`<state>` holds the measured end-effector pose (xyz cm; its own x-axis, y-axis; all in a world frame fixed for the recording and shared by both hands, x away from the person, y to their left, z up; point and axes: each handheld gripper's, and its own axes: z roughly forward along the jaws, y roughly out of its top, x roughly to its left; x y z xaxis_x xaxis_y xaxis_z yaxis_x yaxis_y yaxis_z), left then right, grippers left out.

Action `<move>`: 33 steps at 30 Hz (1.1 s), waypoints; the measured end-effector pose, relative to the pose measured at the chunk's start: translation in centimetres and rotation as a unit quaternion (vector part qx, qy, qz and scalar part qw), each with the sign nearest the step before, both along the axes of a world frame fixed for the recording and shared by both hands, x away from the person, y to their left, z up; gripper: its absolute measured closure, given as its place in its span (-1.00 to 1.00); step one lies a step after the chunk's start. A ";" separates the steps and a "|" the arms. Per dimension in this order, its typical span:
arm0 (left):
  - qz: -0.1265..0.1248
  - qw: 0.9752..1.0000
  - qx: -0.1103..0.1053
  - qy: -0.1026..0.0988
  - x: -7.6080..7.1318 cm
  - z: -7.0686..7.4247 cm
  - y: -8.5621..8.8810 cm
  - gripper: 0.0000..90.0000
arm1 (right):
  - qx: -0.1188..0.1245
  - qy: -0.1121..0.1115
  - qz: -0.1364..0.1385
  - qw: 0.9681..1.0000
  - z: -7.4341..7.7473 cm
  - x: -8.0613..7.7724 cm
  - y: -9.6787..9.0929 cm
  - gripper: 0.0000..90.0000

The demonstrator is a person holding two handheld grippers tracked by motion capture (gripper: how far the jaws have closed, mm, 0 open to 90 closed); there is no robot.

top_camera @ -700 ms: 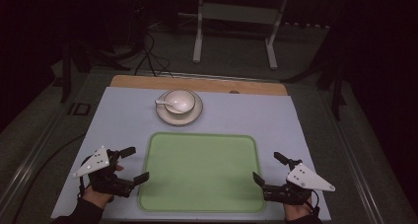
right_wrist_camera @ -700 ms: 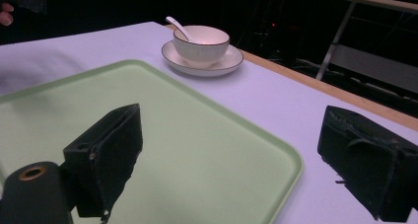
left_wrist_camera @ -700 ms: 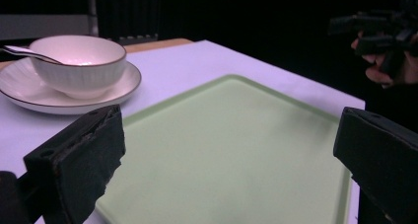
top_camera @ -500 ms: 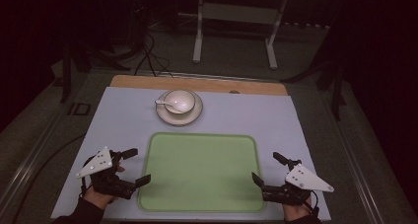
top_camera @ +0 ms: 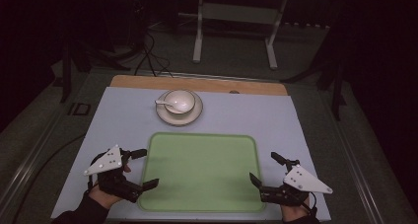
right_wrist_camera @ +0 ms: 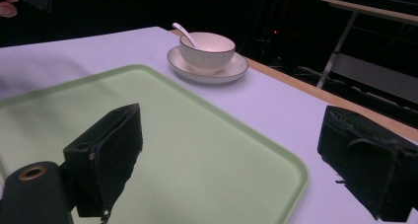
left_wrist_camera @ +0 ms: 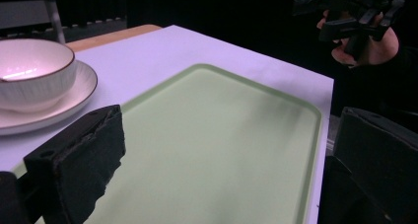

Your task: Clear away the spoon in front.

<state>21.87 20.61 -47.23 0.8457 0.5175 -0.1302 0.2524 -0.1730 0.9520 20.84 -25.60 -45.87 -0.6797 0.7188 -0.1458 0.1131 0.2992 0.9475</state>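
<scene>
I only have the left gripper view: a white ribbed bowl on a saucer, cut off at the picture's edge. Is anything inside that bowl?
Observer: Yes, a white ceramic spoon rests in the white ribbed bowl, its handle sticking out over the rim.
Operator: The other gripper is far off in my view. Open or shut?
Observer: The right gripper is open with nothing between its jaws, by the near right corner of the pale green plastic tray.
Operator: And where does my gripper sit?
Observer: The left gripper is open at the tray's near left edge.
</scene>
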 end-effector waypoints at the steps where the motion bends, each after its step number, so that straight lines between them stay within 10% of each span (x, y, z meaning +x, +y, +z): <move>1: 0.000 1.000 0.000 0.000 0.0 0.0 0.0 -1.00 | 0.000 0.000 0.000 1.000 0.0 0.0 0.0 -0.78; 7: 0.013 0.999 0.021 -0.036 1.0 2.0 -0.9 -1.00 | 0.002 -0.006 0.004 1.000 0.1 -0.2 0.3 -0.78; 18: 0.074 0.997 0.014 -0.036 4.8 3.9 -1.0 -0.94 | 0.004 -0.004 0.006 1.000 0.0 -0.1 0.4 -0.78; 29: 0.125 0.991 -0.036 -0.025 8.4 4.2 -0.7 -0.81 | 0.006 -0.005 0.011 1.000 0.1 -0.1 0.5 -0.78; 33: 0.154 0.985 -0.075 -0.012 10.2 3.5 -0.2 -0.75 | 0.006 -0.004 0.012 1.000 0.0 -0.1 0.6 -0.78</move>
